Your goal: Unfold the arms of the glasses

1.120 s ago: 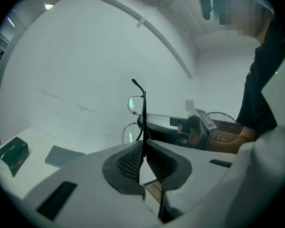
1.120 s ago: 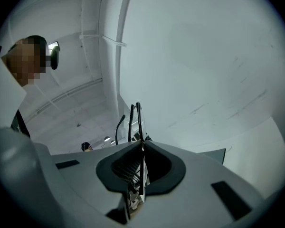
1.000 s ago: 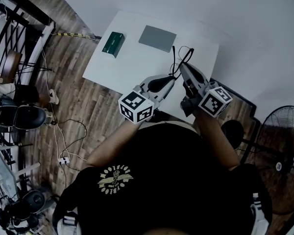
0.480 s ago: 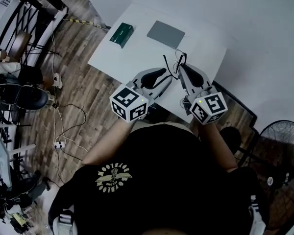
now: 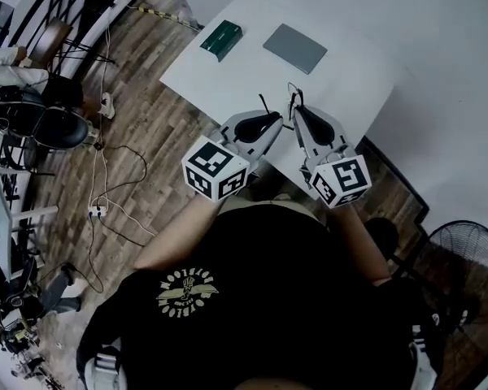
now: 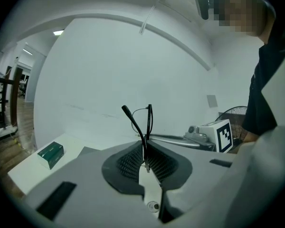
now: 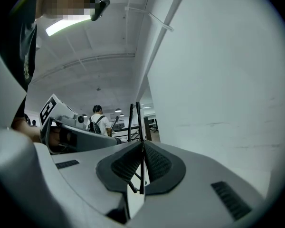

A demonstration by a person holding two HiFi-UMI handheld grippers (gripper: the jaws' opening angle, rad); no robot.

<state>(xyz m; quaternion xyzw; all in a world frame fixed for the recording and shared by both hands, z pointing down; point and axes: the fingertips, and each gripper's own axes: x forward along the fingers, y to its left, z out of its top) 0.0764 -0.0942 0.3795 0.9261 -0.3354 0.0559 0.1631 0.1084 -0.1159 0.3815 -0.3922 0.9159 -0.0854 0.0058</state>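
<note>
The black thin-framed glasses (image 5: 291, 97) hang in the air between my two grippers, above the near edge of the white table (image 5: 228, 80). My left gripper (image 5: 276, 121) is closing, and its pads press on one thin arm of the glasses (image 6: 143, 127), which sticks up and out to the left. The right gripper (image 5: 296, 114) is shut on another thin part of the glasses (image 7: 138, 120), edge-on in the right gripper view. In the left gripper view the right gripper (image 6: 180, 139) lies just behind the glasses. The lenses are hard to make out.
A green box (image 5: 221, 39) and a flat grey pad (image 5: 294, 48) lie at the far side of the table. Chairs and floor cables (image 5: 106, 210) are on the wooden floor to the left. A standing fan (image 5: 464, 258) is at the lower right. A white wall is beyond the table.
Both grippers have come closer to my body and a little up with the glasses. One arm of the glasses has swung out to the left. The right gripper has rolled.
</note>
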